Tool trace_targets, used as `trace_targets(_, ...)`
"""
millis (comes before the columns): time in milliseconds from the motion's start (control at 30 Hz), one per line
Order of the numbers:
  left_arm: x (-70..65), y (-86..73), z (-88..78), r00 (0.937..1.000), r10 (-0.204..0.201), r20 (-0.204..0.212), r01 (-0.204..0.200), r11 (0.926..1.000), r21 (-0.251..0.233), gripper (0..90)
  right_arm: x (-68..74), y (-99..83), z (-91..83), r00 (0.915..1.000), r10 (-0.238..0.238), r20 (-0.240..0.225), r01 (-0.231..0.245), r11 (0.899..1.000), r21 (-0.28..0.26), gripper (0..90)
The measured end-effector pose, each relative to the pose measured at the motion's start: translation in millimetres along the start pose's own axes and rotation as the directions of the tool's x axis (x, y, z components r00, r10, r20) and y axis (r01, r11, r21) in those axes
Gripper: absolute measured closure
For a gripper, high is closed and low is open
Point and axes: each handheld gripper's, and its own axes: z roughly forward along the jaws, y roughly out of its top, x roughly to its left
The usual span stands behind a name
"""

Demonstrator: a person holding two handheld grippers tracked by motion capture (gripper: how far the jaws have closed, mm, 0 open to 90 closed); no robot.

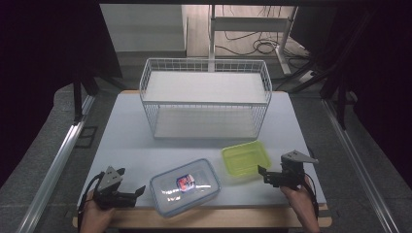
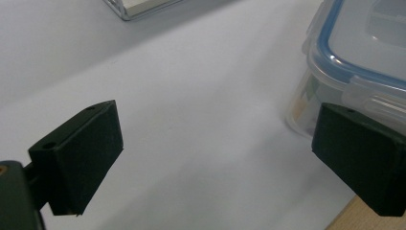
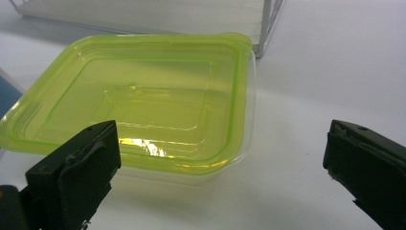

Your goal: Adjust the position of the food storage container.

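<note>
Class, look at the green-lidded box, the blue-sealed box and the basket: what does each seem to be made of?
Green-lidded box: translucent glossy plastic, light glints on it.
Blue-sealed box: clear plastic, contents show through; the seal is probably rubbery.
Basket: thin white wire grid, likely coated metal.

The table point(image 1: 131, 141) is evenly lit from above, while the surroundings are left in deep darkness at both sides of the high view. Soft shadows are cast under the wire basket point(image 1: 206, 97). Glare is seen on the clear lidded box point(image 1: 184, 186) and on the green container point(image 3: 139, 103). In both gripper views the near black jaws are slightly blurred, and a cool tint is noticed.
</note>
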Motion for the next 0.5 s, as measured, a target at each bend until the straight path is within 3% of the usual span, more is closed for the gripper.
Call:
trace_targets(33,1.1,-0.6,-0.1,0.9999,-0.011,0.003,0.011,0.9999,-0.004,3.6,-0.9,0.4,-0.5,0.9999,-0.002,-0.013,0.002,1.0,0.011,0.0)
trace_targets(100,2.5,-0.9,-0.9,0.9999,-0.017,-0.001,0.017,0.9998,-0.011,3.6,-2.9,1.0,-1.8,0.9999,-0.009,0.007,0.009,1.0,0.002,0.0)
trace_targets(267,2.6,-1.1,-0.8,0.9998,-0.019,0.0,0.019,0.9996,-0.022,4.2,-7.6,2.5,-2.2,0.9998,0.018,0.009,-0.018,1.0,0.0,0.0)
trace_targets(500,1.9,-0.7,0.8,0.9996,-0.019,0.019,0.02,0.9995,-0.027,4.2,-4.4,5.3,-1.2,0.9993,-0.027,0.025,0.026,0.999,0.042,0.0)
